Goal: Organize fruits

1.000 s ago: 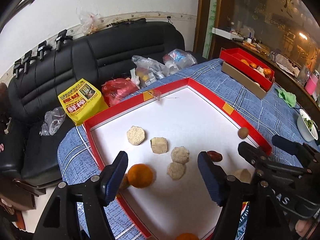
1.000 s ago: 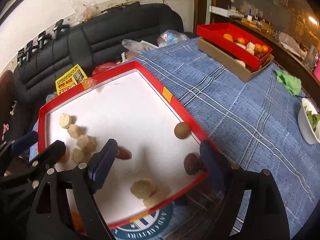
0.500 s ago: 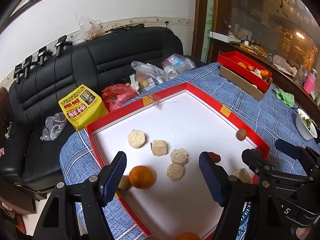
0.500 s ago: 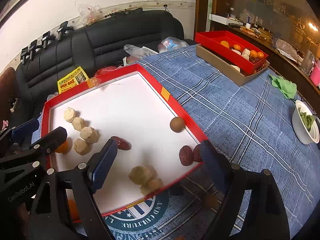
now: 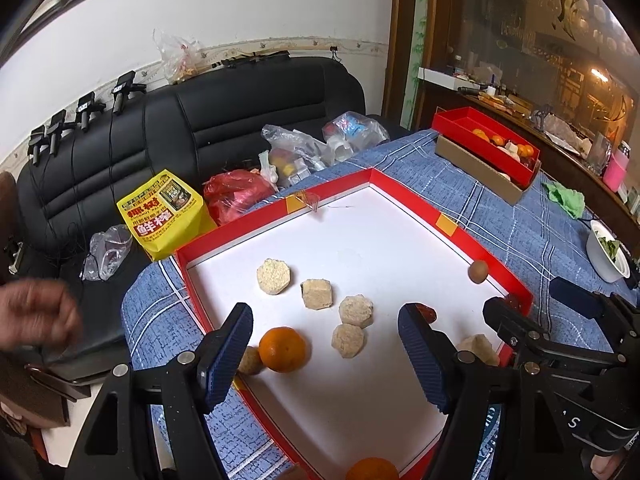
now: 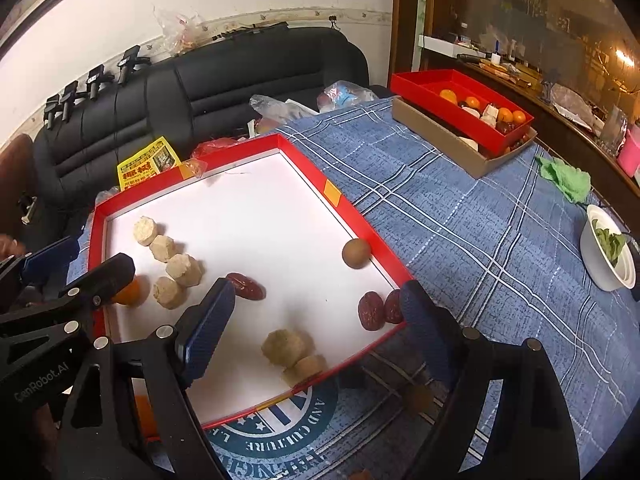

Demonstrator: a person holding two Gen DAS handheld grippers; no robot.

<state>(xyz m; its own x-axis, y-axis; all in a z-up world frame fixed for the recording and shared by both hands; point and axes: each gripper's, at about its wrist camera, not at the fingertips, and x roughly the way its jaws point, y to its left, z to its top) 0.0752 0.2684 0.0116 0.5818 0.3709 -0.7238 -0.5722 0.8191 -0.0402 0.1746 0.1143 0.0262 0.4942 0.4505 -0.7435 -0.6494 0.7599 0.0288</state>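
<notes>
Both claws are hanging wide open and holding nothing: the left gripper [image 5: 324,344] over the orange [image 5: 282,349], the right gripper [image 6: 316,320] over the tan cakes [image 6: 289,347] at the tray's near edge.

The fruits are lying scattered in the red tray [image 6: 340,216]: dates [image 6: 376,309] in its near right corner, a brown ball [image 6: 356,253] against its right wall, another orange [image 5: 372,469] at its near edge.

Risks, as I judge them: round fruit is likely rolling off if nudged, a finger is catching the low wall and shifting the tray, and the two grippers are crowding each other.

The tray is sitting on a blue checked cloth [image 6: 480,220]; beyond it, a black sofa [image 5: 240,120] is holding bags, and a smaller red box [image 6: 460,100] is lying further right.
</notes>
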